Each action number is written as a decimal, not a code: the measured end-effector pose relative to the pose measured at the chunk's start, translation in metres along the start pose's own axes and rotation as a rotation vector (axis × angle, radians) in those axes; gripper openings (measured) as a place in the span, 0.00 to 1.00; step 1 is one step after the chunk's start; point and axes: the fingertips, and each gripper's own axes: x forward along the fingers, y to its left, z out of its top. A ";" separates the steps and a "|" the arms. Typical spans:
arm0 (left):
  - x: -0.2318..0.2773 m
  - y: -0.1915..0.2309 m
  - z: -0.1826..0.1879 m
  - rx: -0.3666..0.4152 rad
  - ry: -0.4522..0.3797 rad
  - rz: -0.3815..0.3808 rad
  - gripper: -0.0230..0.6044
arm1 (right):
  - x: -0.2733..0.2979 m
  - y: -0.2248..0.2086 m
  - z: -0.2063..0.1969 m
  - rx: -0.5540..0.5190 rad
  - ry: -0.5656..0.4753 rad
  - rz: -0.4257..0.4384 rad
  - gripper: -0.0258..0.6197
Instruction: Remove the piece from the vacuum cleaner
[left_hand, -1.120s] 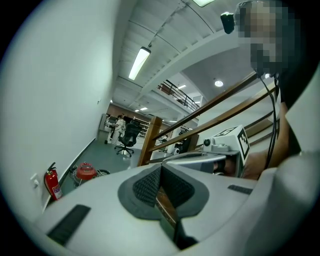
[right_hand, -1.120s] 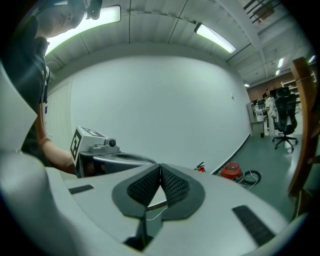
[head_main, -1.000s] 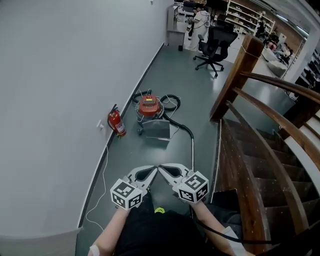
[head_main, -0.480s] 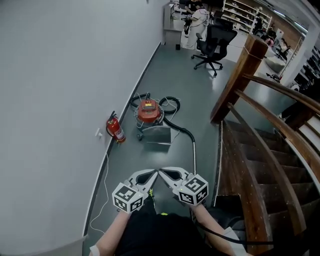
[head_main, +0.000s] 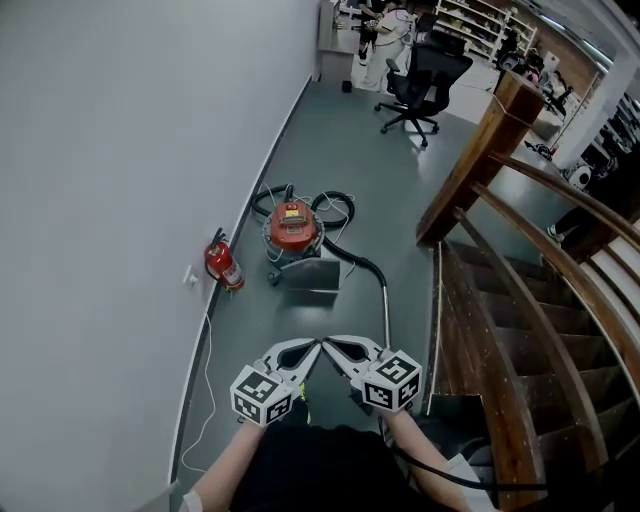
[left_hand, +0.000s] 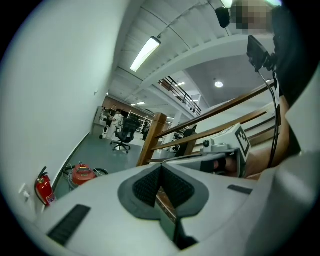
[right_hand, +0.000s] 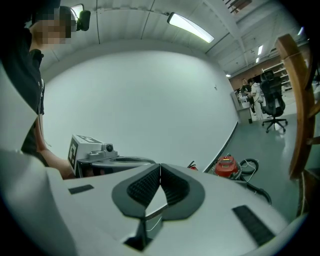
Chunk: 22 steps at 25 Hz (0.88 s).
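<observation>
Vacuum cleaner (head_main: 293, 230): red canister on the floor at our eleven o'clock, well apart; we judge it heavy. Its metal wand (head_main: 387, 305), at one o'clock: likely stiff and slick, best gripped near a joint. Left gripper (head_main: 312, 348) and right gripper (head_main: 330, 346): jaws closed tight, empty.

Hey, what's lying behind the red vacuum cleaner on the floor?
Its black hose loops just behind the vacuum cleaner; farther back stands a black office chair. Where the hose joins is hidden by the body.
</observation>
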 end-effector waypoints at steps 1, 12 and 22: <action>0.002 0.005 0.002 -0.006 0.000 -0.004 0.05 | 0.004 -0.003 0.002 0.001 0.003 -0.004 0.06; 0.009 0.071 0.015 -0.019 0.004 -0.038 0.05 | 0.064 -0.028 0.022 -0.029 0.048 -0.035 0.06; 0.000 0.094 0.020 -0.020 0.008 -0.030 0.05 | 0.079 -0.032 0.023 -0.101 0.108 -0.050 0.06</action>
